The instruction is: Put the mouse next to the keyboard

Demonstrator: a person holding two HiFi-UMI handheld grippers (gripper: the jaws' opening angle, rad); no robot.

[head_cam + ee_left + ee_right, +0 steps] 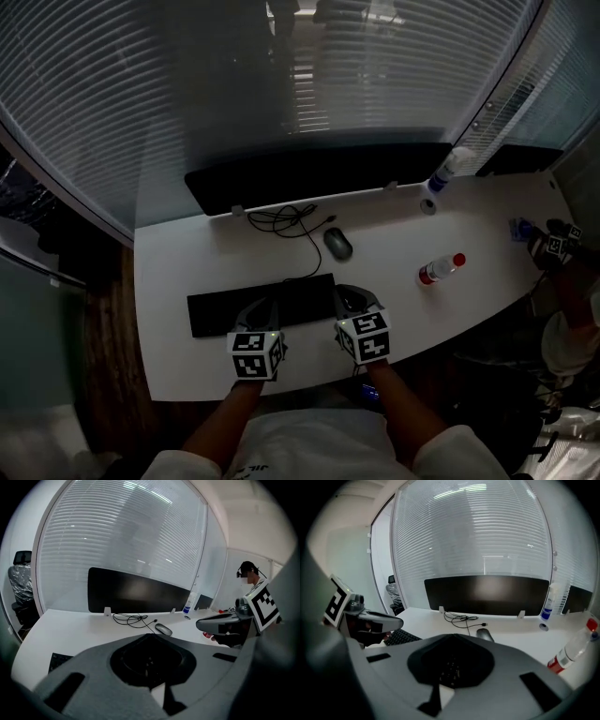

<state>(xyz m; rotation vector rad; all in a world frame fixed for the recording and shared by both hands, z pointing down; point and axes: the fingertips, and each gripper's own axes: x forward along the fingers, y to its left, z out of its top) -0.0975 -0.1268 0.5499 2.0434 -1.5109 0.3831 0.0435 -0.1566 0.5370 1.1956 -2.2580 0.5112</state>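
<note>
Forearms [405,412] and both tongs are hovering at the tabletop's near edge. Left tongs [264,309] are hanging over the keyboard [217,312], right tongs [351,298] just off its right end. Both are pinched together, gripping nothing. White curved tabletop [183,258] is sitting in a dim rm under a slatted-blind glass wall [141,84]. Dark monitor [319,173] is standing at the back. Mouse [338,245] is lying apart behind the keyboard, nr a coiled cable [281,219]. Step, prob.: the reach isn't begun yet. Next: right tongs are needing to spread, go fwd and close on the mouse's sides.
</note>
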